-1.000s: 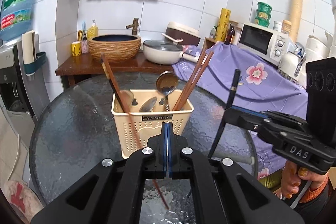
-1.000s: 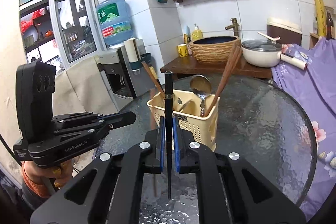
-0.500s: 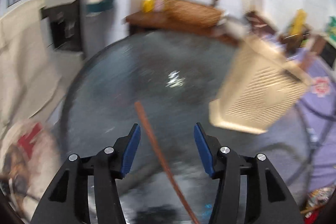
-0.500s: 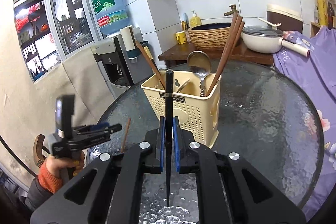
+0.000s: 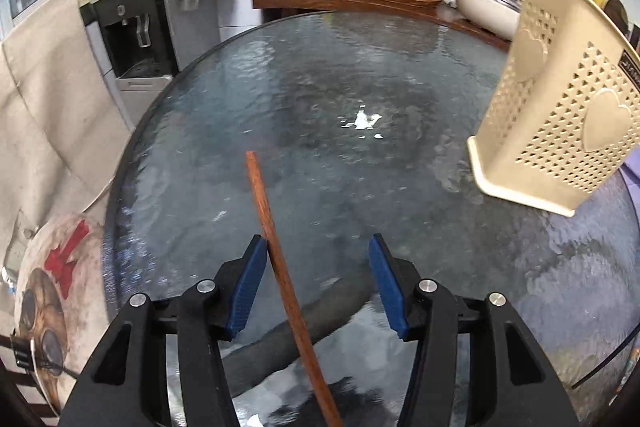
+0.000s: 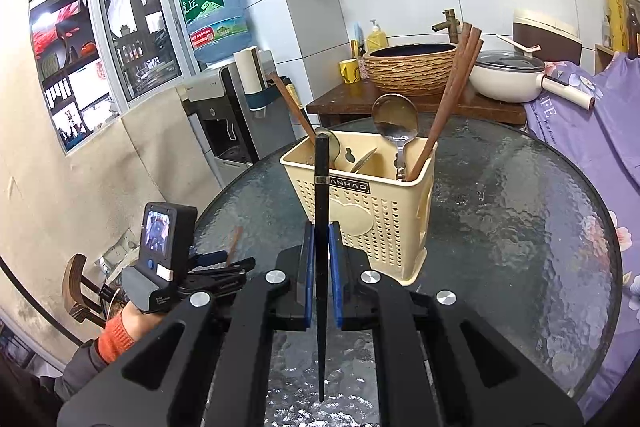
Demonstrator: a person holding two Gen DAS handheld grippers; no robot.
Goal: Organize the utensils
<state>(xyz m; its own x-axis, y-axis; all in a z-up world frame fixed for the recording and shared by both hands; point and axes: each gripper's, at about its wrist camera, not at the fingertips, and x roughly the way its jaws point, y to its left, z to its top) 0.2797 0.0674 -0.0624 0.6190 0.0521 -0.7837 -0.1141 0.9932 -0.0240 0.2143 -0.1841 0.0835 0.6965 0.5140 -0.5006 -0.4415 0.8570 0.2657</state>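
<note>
Left gripper (image 5: 316,263) gapes around a brown wooden chopstick (image 5: 280,267) near the glass table's (image 5: 360,75) edge. Right gripper (image 6: 321,267) clamps a black chopstick (image 6: 321,227) before the cream utensil basket (image 6: 360,211).

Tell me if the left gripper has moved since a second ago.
Yes. In the right wrist view the left gripper has dropped from beside the cream utensil basket to low over the glass table.

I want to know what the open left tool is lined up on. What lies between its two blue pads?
In the left wrist view, a brown wooden chopstick lies on the glass table between the left tool's open pads, close against the left-hand one.
</note>
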